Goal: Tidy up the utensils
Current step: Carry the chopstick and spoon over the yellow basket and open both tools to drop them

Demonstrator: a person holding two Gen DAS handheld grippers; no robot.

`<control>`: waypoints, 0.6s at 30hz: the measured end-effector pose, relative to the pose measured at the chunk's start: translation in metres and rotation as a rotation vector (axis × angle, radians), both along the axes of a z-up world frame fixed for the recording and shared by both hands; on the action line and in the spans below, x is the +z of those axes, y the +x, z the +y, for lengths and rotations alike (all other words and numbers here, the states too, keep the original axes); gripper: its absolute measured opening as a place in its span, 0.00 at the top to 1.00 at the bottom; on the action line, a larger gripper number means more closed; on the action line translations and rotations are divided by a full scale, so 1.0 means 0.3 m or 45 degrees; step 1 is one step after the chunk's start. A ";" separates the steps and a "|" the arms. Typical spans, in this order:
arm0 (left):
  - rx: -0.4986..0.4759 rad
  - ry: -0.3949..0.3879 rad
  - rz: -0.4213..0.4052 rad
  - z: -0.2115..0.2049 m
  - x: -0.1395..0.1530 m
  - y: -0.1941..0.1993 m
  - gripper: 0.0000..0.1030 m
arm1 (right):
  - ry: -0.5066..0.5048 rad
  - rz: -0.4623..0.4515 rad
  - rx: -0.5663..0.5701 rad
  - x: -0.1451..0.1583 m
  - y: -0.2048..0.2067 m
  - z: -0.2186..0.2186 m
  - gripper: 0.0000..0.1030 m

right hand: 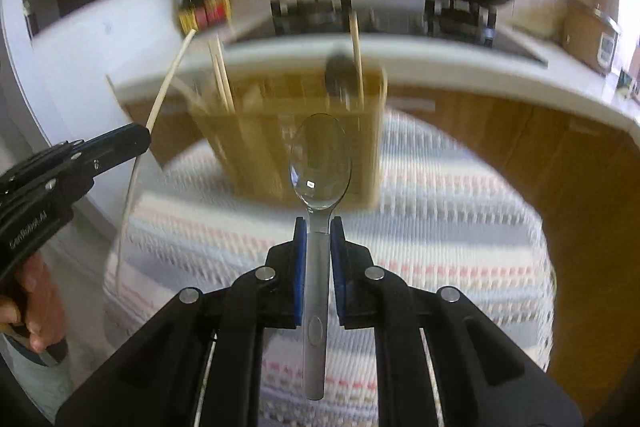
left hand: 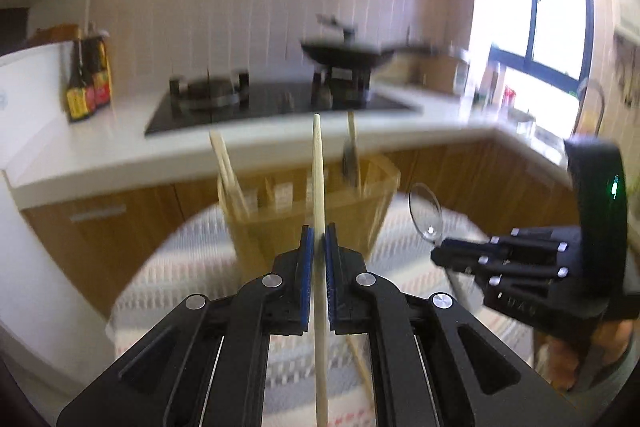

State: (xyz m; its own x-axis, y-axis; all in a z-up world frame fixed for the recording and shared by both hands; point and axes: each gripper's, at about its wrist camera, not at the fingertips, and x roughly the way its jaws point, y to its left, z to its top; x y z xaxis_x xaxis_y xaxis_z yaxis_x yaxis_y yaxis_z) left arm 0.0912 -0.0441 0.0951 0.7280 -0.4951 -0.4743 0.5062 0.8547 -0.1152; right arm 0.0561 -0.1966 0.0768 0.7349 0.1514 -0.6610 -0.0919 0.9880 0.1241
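My left gripper (left hand: pixel 319 235) is shut on a pale wooden chopstick (left hand: pixel 319 187) that points up, held in front of a wooden utensil holder (left hand: pixel 312 203). My right gripper (right hand: pixel 319 227) is shut on the handle of a metal spoon (right hand: pixel 320 163), bowl up, just before the same holder (right hand: pixel 288 135). The holder stands on a striped cloth (right hand: pixel 440 219) and holds several chopsticks (left hand: pixel 226 163) and a dark spoon (right hand: pixel 340 71). The right gripper with its spoon (left hand: pixel 426 213) shows at the right of the left wrist view; the left gripper (right hand: pixel 136 139) shows at the left of the right wrist view.
A round table with the striped cloth (left hand: pixel 200 267) lies below. Behind it runs a white kitchen counter (left hand: pixel 100 147) with a black hob (left hand: pixel 280 103), a wok (left hand: pixel 344 53) and sauce bottles (left hand: pixel 88 83). Another chopstick (left hand: pixel 360 367) lies on the cloth.
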 end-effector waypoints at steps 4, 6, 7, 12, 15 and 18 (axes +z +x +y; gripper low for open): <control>0.039 -0.133 -0.106 0.020 0.124 0.034 0.96 | 0.036 -0.131 -0.001 0.109 0.031 -0.047 0.90; 0.060 -0.182 -0.140 0.019 0.161 0.039 0.96 | 0.046 -0.197 -0.003 0.156 0.055 -0.056 0.90; 0.069 -0.208 -0.154 0.017 0.177 0.057 0.96 | 0.049 -0.226 -0.003 0.174 0.067 -0.059 0.90; 0.139 -0.255 -0.264 -0.002 0.213 0.133 0.96 | 0.062 -0.341 -0.016 0.218 0.128 -0.087 0.90; 0.184 -0.304 -0.300 -0.009 0.206 0.187 0.96 | 0.093 -0.397 -0.019 0.224 0.185 -0.112 0.90; 0.236 -0.339 -0.359 -0.011 0.189 0.234 0.96 | 0.091 -0.472 -0.041 0.224 0.226 -0.133 0.90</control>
